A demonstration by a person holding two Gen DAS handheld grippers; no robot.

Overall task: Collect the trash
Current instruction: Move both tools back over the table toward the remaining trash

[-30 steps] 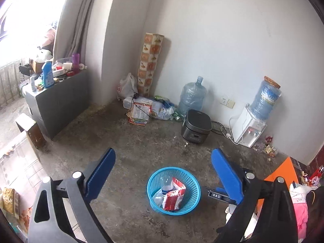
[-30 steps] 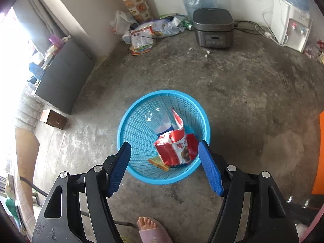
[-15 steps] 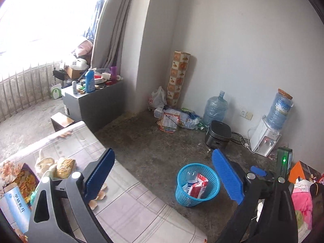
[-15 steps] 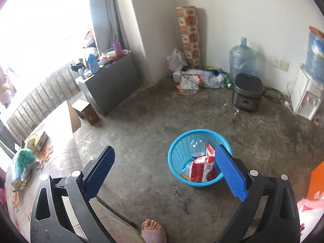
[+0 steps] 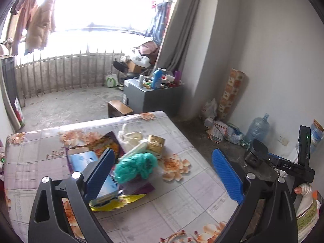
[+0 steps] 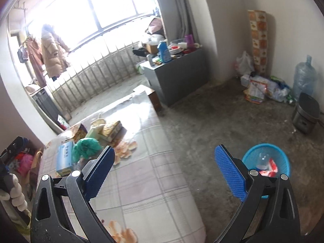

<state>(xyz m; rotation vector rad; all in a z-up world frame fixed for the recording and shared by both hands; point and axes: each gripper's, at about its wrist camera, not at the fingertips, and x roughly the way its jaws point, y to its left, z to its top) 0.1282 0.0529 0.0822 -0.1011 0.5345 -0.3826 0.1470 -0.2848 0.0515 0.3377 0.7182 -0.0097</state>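
Note:
A pile of trash lies on the table [image 5: 182, 202]: a crumpled green plastic bag [image 5: 135, 167], a blue tissue box [image 5: 89, 159], a gold wrapper [image 5: 155, 141] and a yellow wrapper [image 5: 113, 202]. My left gripper [image 5: 164, 176] is open and empty just above and in front of the pile. My right gripper [image 6: 165, 172] is open and empty over the table edge. The green bag [image 6: 86, 148] and tissue box [image 6: 64, 159] show to its left. The blue basket [image 6: 269, 162] stands on the floor to its right with a red packet [image 6: 270, 168] inside.
A grey cabinet [image 5: 154, 99] with bottles stands beyond the table by the curtain. A small wooden box [image 5: 118, 107] sits on the floor beside it. A rice cooker [image 6: 306, 112], water jug [image 6: 304, 77] and bags lie along the far wall. The right gripper's handle [image 5: 287, 166] shows in the left view.
Both grippers have swung left and up, away from the blue basket toward the table. The left view now faces the trash pile. Both stay open and empty.

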